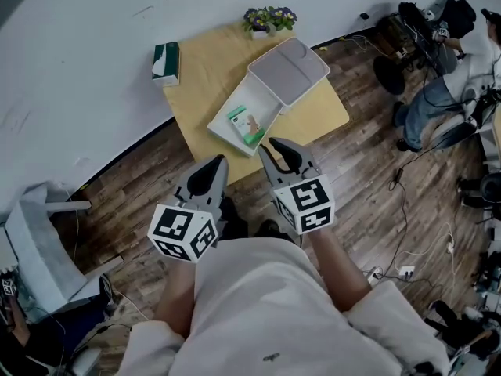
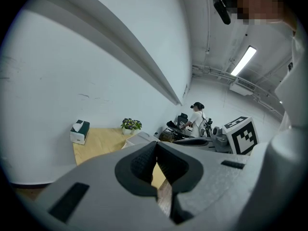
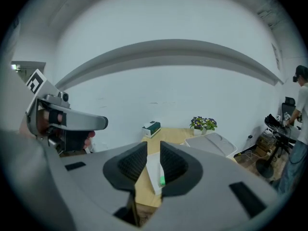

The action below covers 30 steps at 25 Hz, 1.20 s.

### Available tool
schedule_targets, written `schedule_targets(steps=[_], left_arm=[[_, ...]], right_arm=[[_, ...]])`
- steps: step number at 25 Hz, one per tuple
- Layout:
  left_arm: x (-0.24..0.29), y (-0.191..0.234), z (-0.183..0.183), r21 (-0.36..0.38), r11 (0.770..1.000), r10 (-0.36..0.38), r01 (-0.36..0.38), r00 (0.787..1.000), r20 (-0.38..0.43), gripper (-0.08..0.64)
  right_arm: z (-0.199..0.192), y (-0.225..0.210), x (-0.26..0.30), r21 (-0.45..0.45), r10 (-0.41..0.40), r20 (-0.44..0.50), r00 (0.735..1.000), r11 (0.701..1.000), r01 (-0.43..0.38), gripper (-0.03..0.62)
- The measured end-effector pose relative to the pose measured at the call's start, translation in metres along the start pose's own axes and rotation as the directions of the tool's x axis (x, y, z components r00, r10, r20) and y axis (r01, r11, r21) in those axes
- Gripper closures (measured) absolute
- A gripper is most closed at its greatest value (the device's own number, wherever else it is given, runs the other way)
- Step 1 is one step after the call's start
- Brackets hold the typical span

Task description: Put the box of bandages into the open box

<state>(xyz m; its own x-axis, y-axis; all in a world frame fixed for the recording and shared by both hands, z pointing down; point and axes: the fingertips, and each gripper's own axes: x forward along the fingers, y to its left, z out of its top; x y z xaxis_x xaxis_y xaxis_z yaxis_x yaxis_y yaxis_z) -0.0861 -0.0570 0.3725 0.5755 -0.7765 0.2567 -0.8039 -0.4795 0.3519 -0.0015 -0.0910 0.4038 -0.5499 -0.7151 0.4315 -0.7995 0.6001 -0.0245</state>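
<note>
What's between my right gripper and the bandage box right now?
Nothing loose. The right gripper view shows only bare table and the open box's near wall between the right gripper and the bandage box, which lies inside that box.

The grey moulded-plastic left gripper [image 1: 221,161] and right gripper [image 1: 268,146] carry black ribbed fingers [image 3: 129,163], each with a white cube [image 1: 182,232] of black square markers at six o'clock. The person wears a pale beige short-sleeved shirt [image 1: 266,304].
</note>
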Motion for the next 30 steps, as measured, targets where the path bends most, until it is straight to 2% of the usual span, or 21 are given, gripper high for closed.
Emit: schedule_targets(steps=[13, 26, 30], left_arm=[[-0.020, -0.059, -0.006, 0.017, 0.999, 0.043, -0.044, 0.998, 0.040, 0.561], [-0.034, -0.102, -0.022, 0.023, 0.996, 0.086, -0.087, 0.994, 0.064, 0.561], [-0.036, -0.111, -0.028, 0.037, 0.996, 0.085, -0.087, 0.995, 0.061, 0.561]], right_arm=[[0.012, 0.003, -0.077, 0.020, 0.048, 0.102, 0.994, 0.999, -0.050, 0.531], [0.006, 0.009, -0.132, -0.019, 0.106, 0.145, 0.984, 0.994, -0.104, 0.566], [0.002, 0.007, -0.142, -0.012, 0.100, 0.163, 0.981, 0.995, -0.100, 0.583]])
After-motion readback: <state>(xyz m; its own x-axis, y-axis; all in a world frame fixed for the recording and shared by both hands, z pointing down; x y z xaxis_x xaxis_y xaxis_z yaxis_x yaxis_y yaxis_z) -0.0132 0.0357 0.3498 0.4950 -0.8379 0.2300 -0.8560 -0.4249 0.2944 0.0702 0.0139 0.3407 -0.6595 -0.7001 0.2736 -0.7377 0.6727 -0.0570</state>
